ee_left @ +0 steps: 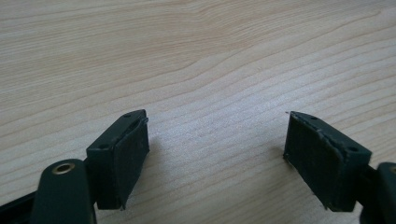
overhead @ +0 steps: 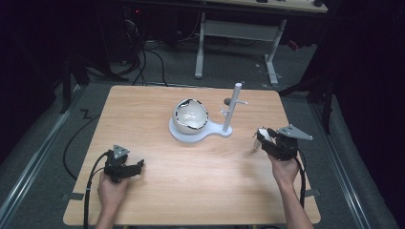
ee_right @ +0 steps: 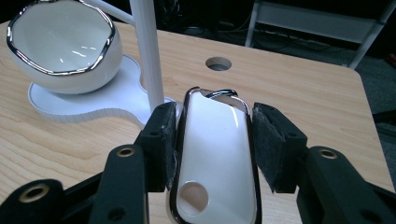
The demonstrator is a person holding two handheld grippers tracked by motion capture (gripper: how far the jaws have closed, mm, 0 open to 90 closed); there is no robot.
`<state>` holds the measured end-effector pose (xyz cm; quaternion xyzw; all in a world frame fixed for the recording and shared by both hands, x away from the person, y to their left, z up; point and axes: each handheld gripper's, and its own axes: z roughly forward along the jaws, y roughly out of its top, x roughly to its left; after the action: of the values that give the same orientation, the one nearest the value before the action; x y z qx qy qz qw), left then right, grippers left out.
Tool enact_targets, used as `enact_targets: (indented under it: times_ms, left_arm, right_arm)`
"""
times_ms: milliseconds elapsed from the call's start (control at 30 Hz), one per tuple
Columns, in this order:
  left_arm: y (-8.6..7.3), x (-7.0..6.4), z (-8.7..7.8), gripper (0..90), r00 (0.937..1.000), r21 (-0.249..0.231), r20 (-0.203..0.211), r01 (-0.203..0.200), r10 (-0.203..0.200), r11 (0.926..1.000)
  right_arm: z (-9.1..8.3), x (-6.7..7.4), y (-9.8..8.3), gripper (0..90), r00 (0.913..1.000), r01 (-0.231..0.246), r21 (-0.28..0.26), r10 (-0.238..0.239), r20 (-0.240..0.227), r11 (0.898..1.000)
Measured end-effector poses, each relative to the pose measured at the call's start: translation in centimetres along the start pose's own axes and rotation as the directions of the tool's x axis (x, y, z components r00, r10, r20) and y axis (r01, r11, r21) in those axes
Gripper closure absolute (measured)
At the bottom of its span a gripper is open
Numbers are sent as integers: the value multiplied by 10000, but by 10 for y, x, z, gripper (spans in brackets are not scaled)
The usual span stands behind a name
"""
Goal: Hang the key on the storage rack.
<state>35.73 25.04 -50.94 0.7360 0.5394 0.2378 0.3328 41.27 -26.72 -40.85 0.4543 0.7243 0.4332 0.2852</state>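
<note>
The left hand-held gripper [overhead: 136, 166] sits low over the near left of the wooden surface [overhead: 157, 191], its jaws spread wide with bare wood between them; in the left gripper view both pads [ee_left: 123, 158] stand well apart and touch nothing. Toward the middle, farther back, a white bowl [overhead: 190, 116] with a silver, uneven rim rests tilted on the round end of a white stand [overhead: 179, 135]. Just to its right the stand's thin upright post [overhead: 232, 107] rises, with short pegs sticking out sideways. A small round hole [ee_right: 218, 63] in the surface lies behind the post. On the right, the right hand-held gripper [overhead: 263, 138] is raised above the surface, near the stand but apart from it, and is clamped on a white scoop [ee_right: 215, 154] with a silver edge. The scoop sits between the pads, pinched at its sides, a round hole near its lower end
</note>
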Motion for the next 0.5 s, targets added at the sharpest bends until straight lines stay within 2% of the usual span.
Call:
enact_targets:
  times_ms: [500]
  left_arm:
    - [0,0,0,223,10000,-1,0,2,-2,10000]
  right_arm:
    - [-14,-2,20,519,9994,87,-479,-103,-323,9988]
